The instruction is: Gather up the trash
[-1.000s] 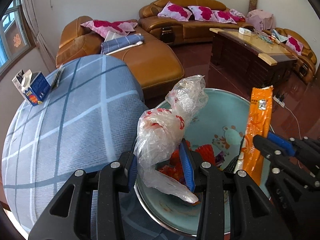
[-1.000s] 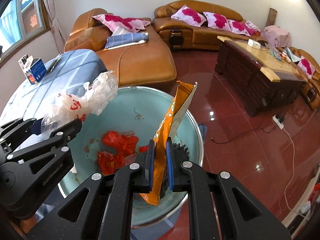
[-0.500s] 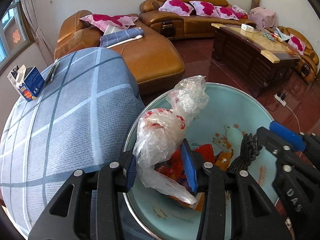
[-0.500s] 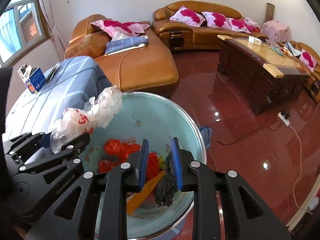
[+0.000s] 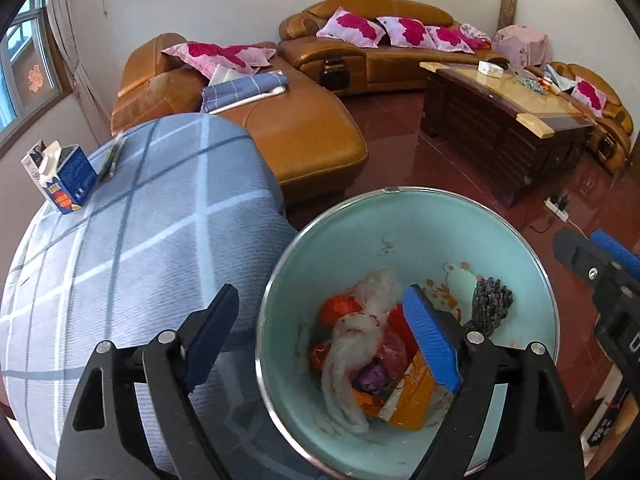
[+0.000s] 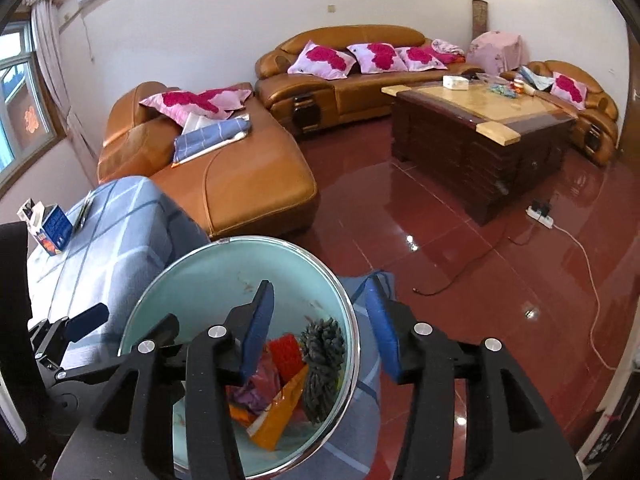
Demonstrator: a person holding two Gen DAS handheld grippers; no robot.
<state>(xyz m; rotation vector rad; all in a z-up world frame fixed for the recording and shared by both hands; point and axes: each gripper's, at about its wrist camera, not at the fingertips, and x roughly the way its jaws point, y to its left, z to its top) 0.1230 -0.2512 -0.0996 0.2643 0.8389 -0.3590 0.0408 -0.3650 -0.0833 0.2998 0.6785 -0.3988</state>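
Note:
A pale green trash bin (image 5: pixel 472 224) with a metal rim stands beside the table; it also shows in the right wrist view (image 6: pixel 188 280). Inside lie a clear plastic bag (image 5: pixel 352 344), an orange wrapper (image 5: pixel 412 400) (image 6: pixel 276 416), red scraps and a dark knitted piece (image 5: pixel 490 304) (image 6: pixel 322 364). My left gripper (image 5: pixel 320 336) is open and empty, straddling the bin's left rim. My right gripper (image 6: pixel 320 332) is open and empty, straddling the bin's right rim.
A round table with a blue checked cloth (image 5: pixel 132 248) lies left of the bin, with a blue tissue box (image 5: pixel 64 178) at its far edge. Orange leather sofas (image 5: pixel 288 136), a dark wooden coffee table (image 6: pixel 476 128) and a power strip with cable (image 6: pixel 540 210) lie on the red floor.
My right gripper let the orange wrapper fall into the bin and opened wide. My left gripper then opened and the plastic bag dropped into the bin.

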